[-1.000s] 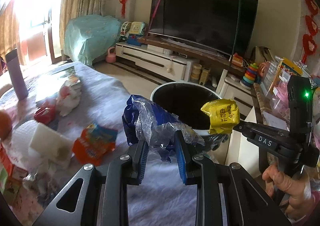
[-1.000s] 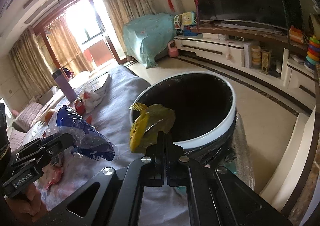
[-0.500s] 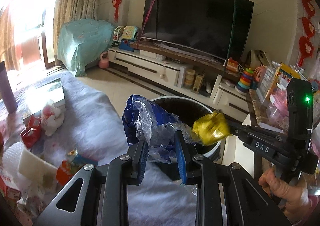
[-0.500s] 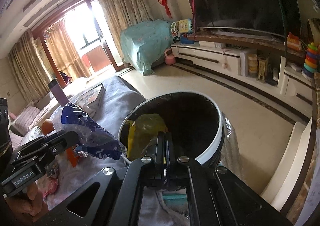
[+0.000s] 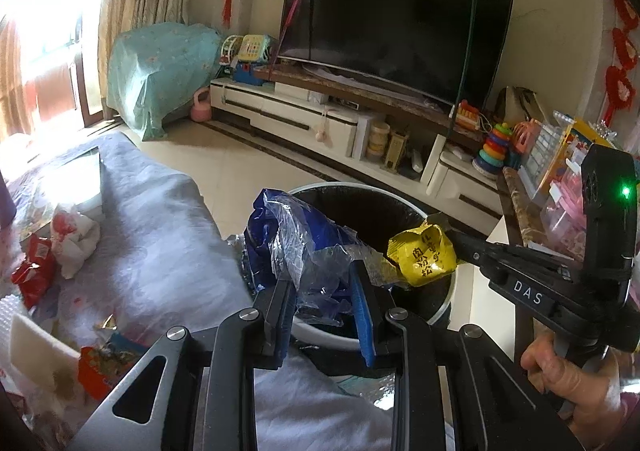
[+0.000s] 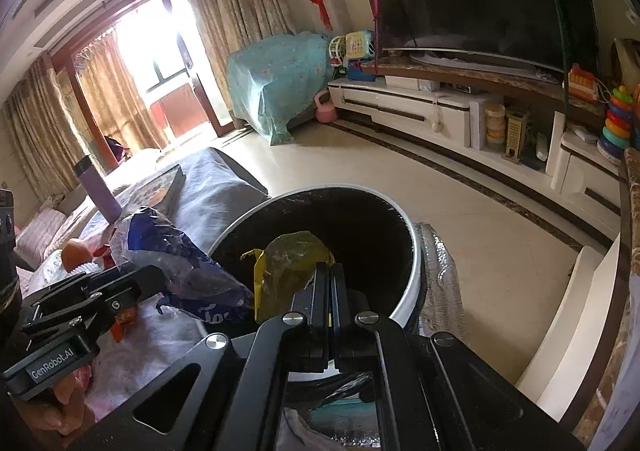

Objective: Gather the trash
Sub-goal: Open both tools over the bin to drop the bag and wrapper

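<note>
Wrapper (image 6: pixel 286 271) between right claw (image 6: pixel 329 279) pads

Crinkled glossy blue-and-clear plastic bag (image 5: pixel 296 247); shiny yellow foil wrapper (image 5: pixel 424 257); smooth white-rimmed round plastic bin (image 6: pixel 412 267) beside the matt grey cloth-covered desk (image 5: pixel 160 235).

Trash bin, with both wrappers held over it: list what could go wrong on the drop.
1. The blue plastic bag in the left hand-held gripper hangs partly over the bin rim and the grey cloth, so it may land outside.
2. The yellow wrapper, pinched in the right hand-held gripper, touches the bag's clear film; the two could snag.
3. Light film may cling to the pads.
</note>
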Action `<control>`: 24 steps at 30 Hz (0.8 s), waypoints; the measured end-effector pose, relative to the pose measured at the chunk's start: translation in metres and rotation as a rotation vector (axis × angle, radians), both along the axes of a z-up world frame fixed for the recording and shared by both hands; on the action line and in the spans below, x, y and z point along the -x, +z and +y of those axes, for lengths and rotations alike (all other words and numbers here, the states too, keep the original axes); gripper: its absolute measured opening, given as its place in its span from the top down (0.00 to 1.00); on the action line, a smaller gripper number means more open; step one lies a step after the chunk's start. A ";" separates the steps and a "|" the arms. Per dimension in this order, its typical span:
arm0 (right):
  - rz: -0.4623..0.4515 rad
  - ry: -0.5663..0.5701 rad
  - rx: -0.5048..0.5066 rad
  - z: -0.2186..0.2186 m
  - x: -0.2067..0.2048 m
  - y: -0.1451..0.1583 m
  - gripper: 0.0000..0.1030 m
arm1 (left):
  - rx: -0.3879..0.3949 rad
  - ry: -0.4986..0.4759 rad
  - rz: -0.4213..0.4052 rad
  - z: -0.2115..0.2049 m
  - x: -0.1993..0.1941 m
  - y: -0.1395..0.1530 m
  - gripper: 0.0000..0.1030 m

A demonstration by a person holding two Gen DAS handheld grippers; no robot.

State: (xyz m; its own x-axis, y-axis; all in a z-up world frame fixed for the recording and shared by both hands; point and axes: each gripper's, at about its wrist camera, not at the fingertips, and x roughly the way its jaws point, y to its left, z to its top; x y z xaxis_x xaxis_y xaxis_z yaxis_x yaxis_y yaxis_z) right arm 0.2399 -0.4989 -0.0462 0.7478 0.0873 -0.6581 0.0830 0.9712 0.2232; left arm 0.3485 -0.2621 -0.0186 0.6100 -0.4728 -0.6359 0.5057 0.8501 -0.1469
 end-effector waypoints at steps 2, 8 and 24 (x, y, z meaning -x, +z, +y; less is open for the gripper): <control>0.006 -0.001 -0.004 -0.003 -0.002 -0.001 1.00 | -0.005 -0.003 0.001 -0.004 -0.004 -0.002 0.75; 0.015 -0.002 0.004 -0.005 -0.007 -0.002 0.95 | -0.016 -0.007 0.017 -0.013 -0.011 -0.007 0.72; -0.020 0.001 -0.028 0.004 0.008 0.008 0.36 | -0.024 0.044 0.014 0.016 0.023 -0.007 0.37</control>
